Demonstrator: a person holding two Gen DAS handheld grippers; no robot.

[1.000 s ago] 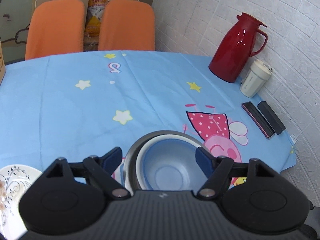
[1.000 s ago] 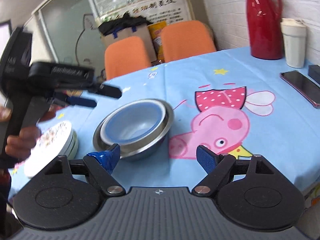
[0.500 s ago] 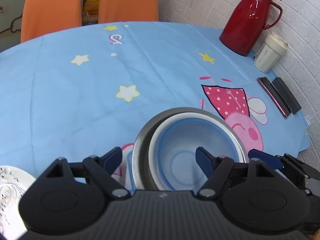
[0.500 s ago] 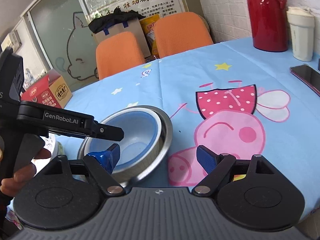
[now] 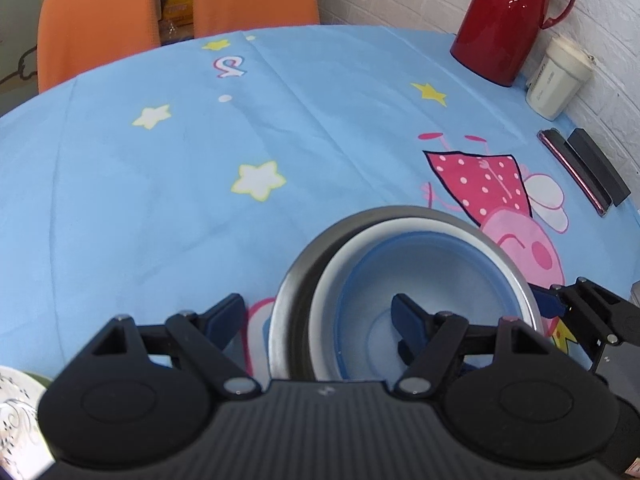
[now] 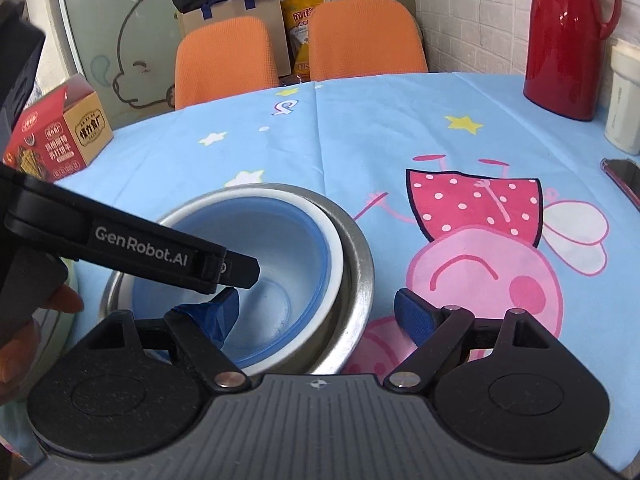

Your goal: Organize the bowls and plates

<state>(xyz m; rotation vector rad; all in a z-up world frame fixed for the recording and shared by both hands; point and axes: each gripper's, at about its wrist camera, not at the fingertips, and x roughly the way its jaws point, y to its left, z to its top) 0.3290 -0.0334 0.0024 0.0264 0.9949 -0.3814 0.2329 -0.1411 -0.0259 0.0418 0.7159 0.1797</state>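
Observation:
A steel bowl (image 5: 296, 276) holds a white bowl (image 5: 340, 264) with a blue bowl (image 5: 424, 272) nested inside, on the blue cartoon tablecloth. My left gripper (image 5: 316, 316) is open astride the stack's left wall, one finger outside the steel bowl (image 6: 360, 268) and one inside the blue bowl (image 6: 288, 248). My right gripper (image 6: 318, 312) straddles the opposite wall with its jaws opening and no pad pressing. A white patterned plate (image 5: 16, 412) lies at the lower left.
A red thermos (image 5: 504, 20), a cream cup (image 5: 556, 80), a phone (image 5: 572, 172) and a black box (image 5: 600, 164) stand along the brick wall on the right. Two orange chairs (image 6: 224, 60) sit behind the table. A carton (image 6: 60, 132) rests at the far left.
Both grippers have come down onto the bowl stack. The right gripper slid left, so its left finger is now inside the blue bowl, and its jaws have widened slightly.

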